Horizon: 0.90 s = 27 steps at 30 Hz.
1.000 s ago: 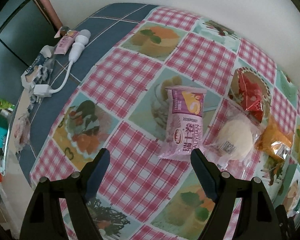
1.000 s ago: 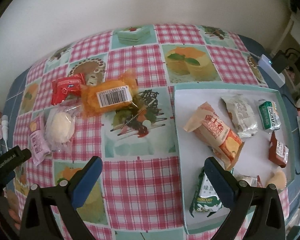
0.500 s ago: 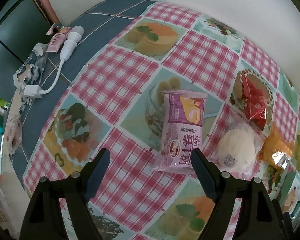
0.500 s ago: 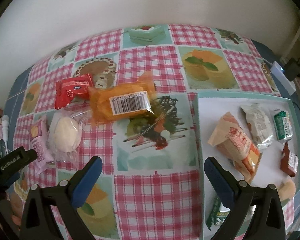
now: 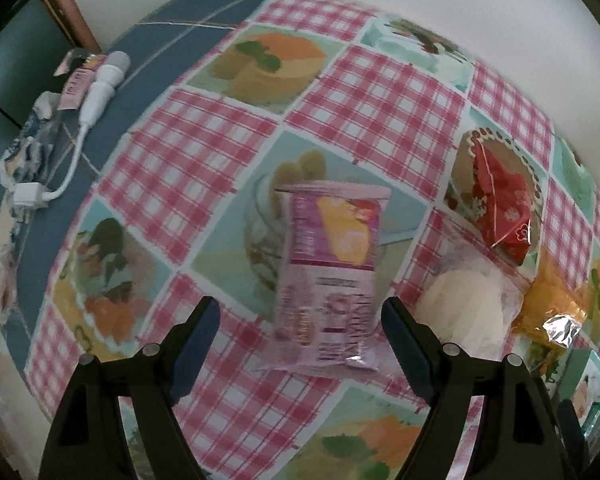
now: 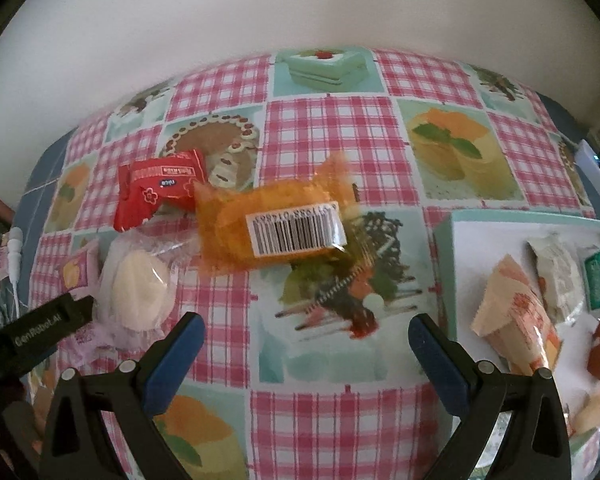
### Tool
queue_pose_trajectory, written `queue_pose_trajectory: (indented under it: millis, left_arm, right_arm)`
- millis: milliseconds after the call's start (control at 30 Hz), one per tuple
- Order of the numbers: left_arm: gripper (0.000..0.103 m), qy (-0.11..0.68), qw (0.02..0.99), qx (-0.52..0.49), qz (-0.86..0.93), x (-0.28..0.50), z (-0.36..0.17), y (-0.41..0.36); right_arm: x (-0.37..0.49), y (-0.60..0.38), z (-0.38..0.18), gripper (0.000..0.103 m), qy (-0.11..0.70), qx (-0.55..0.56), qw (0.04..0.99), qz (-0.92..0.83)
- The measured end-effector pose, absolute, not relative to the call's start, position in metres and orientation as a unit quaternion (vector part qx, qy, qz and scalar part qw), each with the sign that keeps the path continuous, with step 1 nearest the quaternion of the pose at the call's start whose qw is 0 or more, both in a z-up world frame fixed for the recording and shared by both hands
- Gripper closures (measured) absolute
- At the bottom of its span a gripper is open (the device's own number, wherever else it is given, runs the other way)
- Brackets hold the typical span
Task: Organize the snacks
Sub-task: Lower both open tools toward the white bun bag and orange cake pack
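Four snacks lie loose on the checked tablecloth: a pink packet [image 5: 332, 276], a white bun in clear wrap [image 5: 464, 314], a red packet [image 5: 504, 208] and an orange packet [image 5: 556, 300]. My left gripper [image 5: 300, 320] hangs open just above the pink packet's lower end, touching nothing. In the right wrist view the orange packet [image 6: 272, 228] with its barcode, the red packet [image 6: 160, 192] and the bun [image 6: 140, 288] lie ahead of my open, empty right gripper [image 6: 306, 338]. The left gripper's body shows at the left edge there.
A white tray [image 6: 444, 240] with a green rim sits at the right, holding several wrapped snacks, among them a tan packet [image 6: 516, 316]. A white charger cable [image 5: 88, 104] and a small tube [image 5: 76, 84] lie at the table's blue left edge. A wall runs behind.
Both grippers sank closer to the table. The left one closed in over the pink packet. The right one shifted left, so the tray slid toward the frame's right edge.
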<state>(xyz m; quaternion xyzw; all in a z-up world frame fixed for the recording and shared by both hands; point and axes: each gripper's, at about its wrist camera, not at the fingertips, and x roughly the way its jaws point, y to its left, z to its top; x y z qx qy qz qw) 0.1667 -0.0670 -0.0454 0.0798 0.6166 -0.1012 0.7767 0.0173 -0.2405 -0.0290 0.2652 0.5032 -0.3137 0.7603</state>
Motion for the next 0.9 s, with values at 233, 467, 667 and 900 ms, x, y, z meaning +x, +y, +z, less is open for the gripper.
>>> queue_pose_trajectory:
  millis: [233,467,667,900]
  left_arm:
    - [0.02,0.615,0.775,0.047,-0.138,0.174,-0.043,-0.068]
    - [0.02,0.613,0.768,0.03,-0.183,0.178,-0.038,-0.08]
    - [0.02,0.603,0.767,0.044,-0.215,0.165,-0.029,-0.104]
    - [0.02,0.594,0.771,0.035,-0.228,0.161,-0.018,-0.117]
  right_arm:
    - [0.026,-0.247,-0.036,0.0,0.491,0.274,0.766,-0.313]
    - [0.024,-0.262,-0.028,0.0,0.462,0.285,0.775,-0.323]
    - [0.017,-0.278,-0.017,0.0,0.441,0.29,0.78,-0.334]
    - [0.013,-0.29,-0.021,0.0,0.441,0.297,0.777,-0.339]
